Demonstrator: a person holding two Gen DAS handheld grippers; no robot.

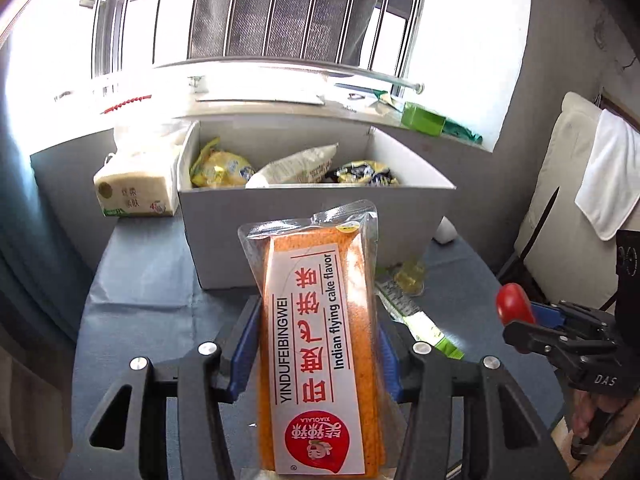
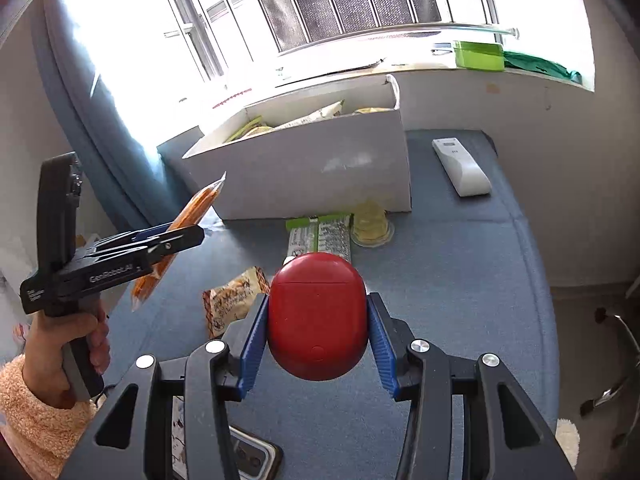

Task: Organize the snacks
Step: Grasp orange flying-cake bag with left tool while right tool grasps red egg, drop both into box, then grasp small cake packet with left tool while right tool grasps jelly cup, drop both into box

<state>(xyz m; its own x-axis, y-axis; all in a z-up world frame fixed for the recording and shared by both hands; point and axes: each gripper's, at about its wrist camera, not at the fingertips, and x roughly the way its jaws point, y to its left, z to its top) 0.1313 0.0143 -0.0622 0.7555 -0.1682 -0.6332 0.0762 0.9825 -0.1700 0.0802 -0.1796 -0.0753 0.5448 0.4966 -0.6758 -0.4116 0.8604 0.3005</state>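
We hold an orange cake packet (image 1: 320, 344) pinched in our left gripper (image 1: 316, 344) and a red case (image 2: 318, 320) clamped in our right gripper (image 2: 318, 332), before the white box (image 1: 312, 232).

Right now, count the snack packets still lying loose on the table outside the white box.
3: a green-and-white wrapper and a yellow cup-shaped pack in front of the white box, and a brown packet nearer. Others may be hidden behind the tongs.

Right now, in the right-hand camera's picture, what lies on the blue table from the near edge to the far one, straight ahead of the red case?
Red case in the right tongs → green-and-white snack packets → white box with snacks inside, near the window.
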